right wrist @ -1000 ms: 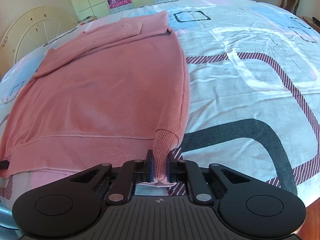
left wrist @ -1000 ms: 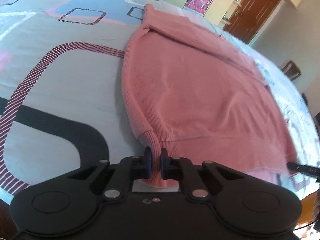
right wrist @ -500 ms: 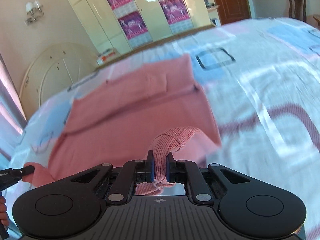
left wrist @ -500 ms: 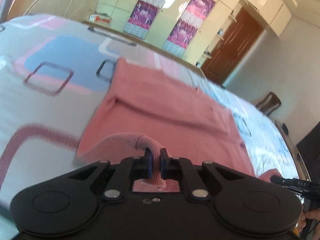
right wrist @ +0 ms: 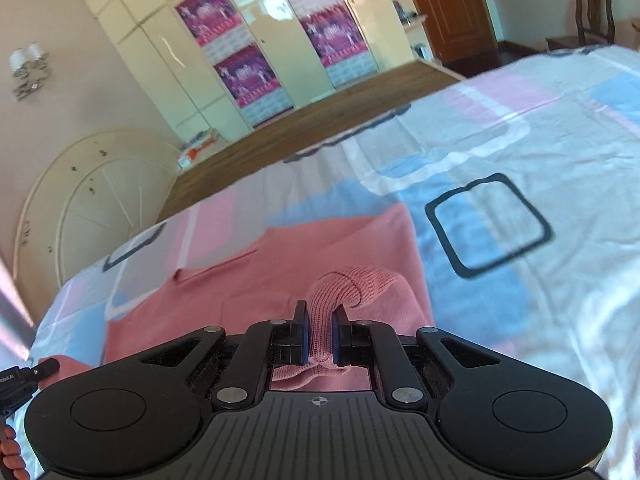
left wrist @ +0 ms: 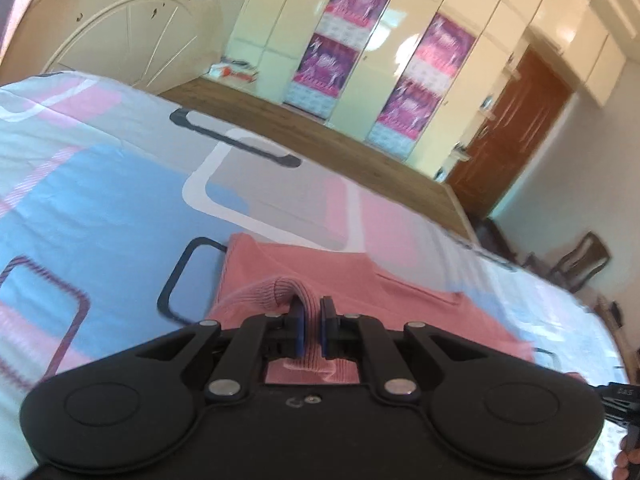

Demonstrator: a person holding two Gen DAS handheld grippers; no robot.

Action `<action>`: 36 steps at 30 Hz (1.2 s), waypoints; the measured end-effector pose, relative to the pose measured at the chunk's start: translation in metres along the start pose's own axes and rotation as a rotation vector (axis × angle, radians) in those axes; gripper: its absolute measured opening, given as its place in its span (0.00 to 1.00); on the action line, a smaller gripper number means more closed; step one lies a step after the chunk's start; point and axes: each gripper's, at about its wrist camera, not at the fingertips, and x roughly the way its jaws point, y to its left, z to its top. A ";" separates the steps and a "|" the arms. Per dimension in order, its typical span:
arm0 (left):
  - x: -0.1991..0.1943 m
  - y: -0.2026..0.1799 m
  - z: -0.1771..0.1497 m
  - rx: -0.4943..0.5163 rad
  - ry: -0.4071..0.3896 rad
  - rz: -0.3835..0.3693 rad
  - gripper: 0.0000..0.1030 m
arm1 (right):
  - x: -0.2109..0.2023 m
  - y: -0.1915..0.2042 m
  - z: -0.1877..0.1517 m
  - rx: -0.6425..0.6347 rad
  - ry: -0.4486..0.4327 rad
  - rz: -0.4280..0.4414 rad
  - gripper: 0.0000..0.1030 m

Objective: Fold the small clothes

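Note:
A pink knit sweater (left wrist: 360, 276) lies on the patterned bedsheet (left wrist: 100, 200). My left gripper (left wrist: 311, 314) is shut on the ribbed hem corner, which bunches up over the rest of the garment. In the right wrist view the same sweater (right wrist: 312, 252) spreads ahead, and my right gripper (right wrist: 320, 320) is shut on the other ribbed hem corner (right wrist: 352, 284), lifted and folded forward over the body. The far end of the sweater lies flat near the bed's far side. The other gripper's tip shows at each view's edge.
The bed ends at a wooden footboard (left wrist: 320, 136). Beyond it stand cream wardrobes with purple posters (right wrist: 236, 68), a round cream headboard panel (right wrist: 100, 200), a brown door (left wrist: 516, 136) and a dark chair (right wrist: 592, 4). A hand's fingers (right wrist: 10, 452) show at the lower left.
Both grippers have carried the hem corners up and forward across the sweater toward its far end. The sweater's visible flat part has shrunk as the lower half folds over it.

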 end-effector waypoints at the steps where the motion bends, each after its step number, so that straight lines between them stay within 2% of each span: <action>1: 0.015 -0.001 0.003 0.008 0.014 0.022 0.06 | 0.013 -0.003 0.005 0.006 0.015 -0.007 0.10; 4: 0.047 -0.001 0.003 0.038 0.059 0.083 0.07 | 0.044 -0.014 0.011 0.034 0.056 -0.009 0.10; 6: 0.059 0.001 0.000 0.069 0.075 0.130 0.16 | 0.058 -0.020 0.015 0.045 0.070 -0.019 0.10; 7: 0.064 0.003 0.000 0.081 0.075 0.151 0.19 | 0.061 -0.023 0.017 0.050 0.073 -0.021 0.12; 8: 0.065 0.005 0.001 0.088 0.074 0.161 0.23 | 0.064 -0.026 0.019 0.060 0.075 -0.016 0.22; 9: 0.065 0.007 0.002 0.100 0.075 0.160 0.34 | 0.065 -0.029 0.022 0.068 0.071 -0.013 0.28; 10: 0.063 0.008 0.003 0.114 0.073 0.160 0.43 | 0.064 -0.030 0.024 0.064 0.063 -0.018 0.37; 11: 0.057 0.010 0.004 0.125 0.061 0.165 0.64 | 0.062 -0.030 0.028 0.055 0.050 -0.018 0.45; 12: 0.051 0.013 0.006 0.129 0.035 0.163 0.71 | 0.058 -0.031 0.031 0.043 0.033 -0.007 0.47; 17: 0.036 0.018 0.020 0.164 -0.006 0.089 0.71 | 0.050 -0.031 0.043 -0.046 0.002 0.051 0.56; 20: 0.047 0.011 0.021 0.234 0.038 0.065 0.71 | 0.061 -0.026 0.041 -0.127 0.031 0.064 0.63; 26: 0.089 -0.007 0.017 0.325 0.093 0.062 0.65 | 0.091 -0.017 0.033 -0.213 0.075 0.058 0.63; 28: 0.101 -0.007 0.017 0.338 0.117 0.059 0.60 | 0.098 -0.015 0.032 -0.251 0.086 0.057 0.63; 30: 0.112 -0.006 0.017 0.353 0.152 0.048 0.43 | 0.104 -0.015 0.033 -0.287 0.095 0.050 0.63; 32: 0.118 -0.003 0.014 0.362 0.185 0.031 0.33 | 0.108 -0.016 0.033 -0.311 0.096 0.045 0.63; 34: 0.120 -0.001 0.011 0.376 0.196 0.017 0.28 | 0.113 -0.019 0.033 -0.326 0.115 0.051 0.63; 36: 0.119 0.000 0.009 0.393 0.200 0.009 0.15 | 0.119 -0.020 0.029 -0.345 0.149 0.066 0.58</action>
